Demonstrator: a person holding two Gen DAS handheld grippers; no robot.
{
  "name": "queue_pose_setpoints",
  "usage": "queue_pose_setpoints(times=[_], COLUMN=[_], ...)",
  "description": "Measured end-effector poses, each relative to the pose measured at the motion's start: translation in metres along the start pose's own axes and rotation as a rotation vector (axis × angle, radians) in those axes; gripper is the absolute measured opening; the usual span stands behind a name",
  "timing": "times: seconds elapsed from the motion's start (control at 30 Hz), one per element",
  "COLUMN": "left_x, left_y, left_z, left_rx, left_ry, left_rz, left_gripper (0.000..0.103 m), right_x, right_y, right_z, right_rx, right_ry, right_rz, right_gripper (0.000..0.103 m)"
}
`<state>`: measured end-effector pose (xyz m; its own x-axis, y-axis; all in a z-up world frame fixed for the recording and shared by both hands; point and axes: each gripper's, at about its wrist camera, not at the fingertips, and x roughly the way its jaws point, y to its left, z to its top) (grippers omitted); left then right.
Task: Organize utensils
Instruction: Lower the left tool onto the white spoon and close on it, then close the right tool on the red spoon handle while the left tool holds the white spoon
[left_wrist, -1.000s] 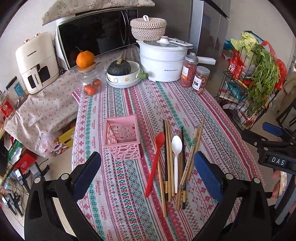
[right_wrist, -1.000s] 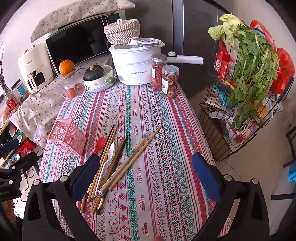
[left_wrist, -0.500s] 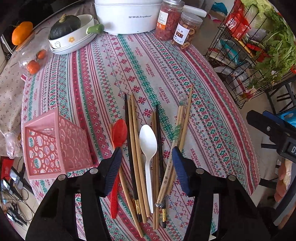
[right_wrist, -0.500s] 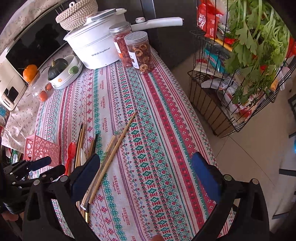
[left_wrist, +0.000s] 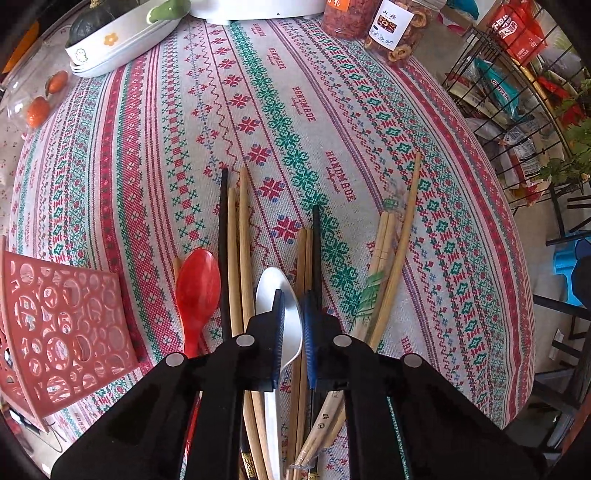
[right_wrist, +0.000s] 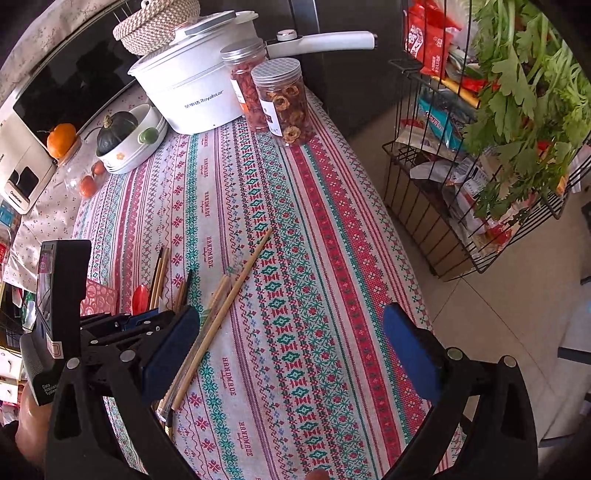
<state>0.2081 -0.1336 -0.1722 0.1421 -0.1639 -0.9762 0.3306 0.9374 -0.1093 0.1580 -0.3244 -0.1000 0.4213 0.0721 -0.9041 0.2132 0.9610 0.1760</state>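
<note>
Left hand-held gripper (left_wrist: 291, 325) pointing steeply down at the table (left_wrist: 461, 229), jaws just closed in. The white spoon (left_wrist: 275, 291) sits between the pads at the neck, just below the bowl; they look clenched on it. Good pick point: the neck is narrow and the bowl acts as a stop if it slips.

Right hand-held gripper (right_wrist: 291, 343) is released, jaws wide, nothing between them, hovering over bare cloth to the right of the pile. Probably staged for the next piece.

Utensil layout, left wrist view:
- red spoon (left_wrist: 197, 291) left of the white one, bowl pointing far
- black chopstick (left_wrist: 223, 236) and two wooden chopsticks (left_wrist: 238, 236) between the two spoons
- wooden pair (left_wrist: 302, 254) plus another black stick (left_wrist: 316, 243) tight against the white spoon's right side
- bamboo chopsticks (left_wrist: 397, 236), some with a green-printed wrapper, fanned out to the right

Pink basket (left_wrist: 62, 325) sits at the left, just beyond the red spoon; likely the drop target, though its opening is not visible from here.

Obstructions: the sticks are packed against the spoon on both sides, and the right pad sits on or just beside the wooden pair. Risk of dragging one up on lift. The spoon handle runs under the gripper body, so I can't tell whether sticks overlap it.

Far end: white pot (right_wrist: 192, 92), two jars (right_wrist: 280, 103), bowl with a squash (right_wrist: 125, 140). Wire rack (right_wrist: 443, 206) with greens off the right edge. All well apart from the work area.
</note>
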Motion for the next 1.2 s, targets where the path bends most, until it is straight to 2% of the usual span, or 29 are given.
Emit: queue_pose_setpoints(times=[0.03,0.13,0.3,0.43,0.53,0.6,0.63,0.67,0.7,0.77,0.87,1.07,1.2], left_x=[-0.002,-0.023,-0.077,-0.116,-0.145,-0.162,-0.168,-0.173,-0.176,-0.181,-0.186,-0.182,-0.184], left_y=[0.001,0.008,0.024,0.044,0.061,0.072,0.078,0.084,0.09,0.097,0.108,0.138,0.15], left_z=[0.0,-0.007,-0.029,-0.058,-0.082,-0.097,-0.104,-0.111,-0.117,-0.122,-0.13,-0.138,-0.142], left_rx=[-0.001,-0.004,-0.023,-0.061,-0.071,-0.07,-0.068,-0.066,-0.07,-0.083,-0.076,-0.113,-0.134], left_ry=[-0.013,-0.081,-0.26,-0.391,-0.483,-0.547,-0.579,-0.614,-0.645,-0.657,-0.689,-0.676,-0.685], left_rz=[-0.005,-0.042,-0.164,-0.22,-0.232,-0.239,-0.245,-0.25,-0.248,-0.254,-0.244,-0.257,-0.262], left_gripper=[0.003,0.003,0.003,0.003,0.003,0.003,0.003,0.003,0.003,0.003,0.003,0.003,0.003], right_x=[0.0,0.001,0.004,0.01,0.021,0.033,0.039,0.046,0.054,0.068,0.084,0.109,0.122], right_y=[-0.001,0.0,0.011,0.033,0.053,0.067,0.075,0.083,0.092,0.108,0.132,0.164,0.176], right_z=[0.0,-0.001,-0.002,-0.008,-0.013,-0.015,-0.016,-0.016,-0.017,-0.019,-0.022,-0.025,-0.026], right_rx=[0.0,0.002,0.003,-0.031,-0.041,-0.04,-0.04,-0.04,-0.039,-0.035,-0.036,-0.007,-0.009], right_ry=[0.001,0.002,0.01,0.032,0.07,0.099,0.115,0.133,0.153,0.186,0.225,0.281,0.291], right_rz=[0.001,0.019,0.081,0.133,0.196,0.233,0.253,0.274,0.295,0.331,0.351,0.37,0.31], right_gripper=[0.097,0.097,0.097,0.097,0.096,0.093,0.085,0.074,0.069,0.047,0.034,0.033,0.033])
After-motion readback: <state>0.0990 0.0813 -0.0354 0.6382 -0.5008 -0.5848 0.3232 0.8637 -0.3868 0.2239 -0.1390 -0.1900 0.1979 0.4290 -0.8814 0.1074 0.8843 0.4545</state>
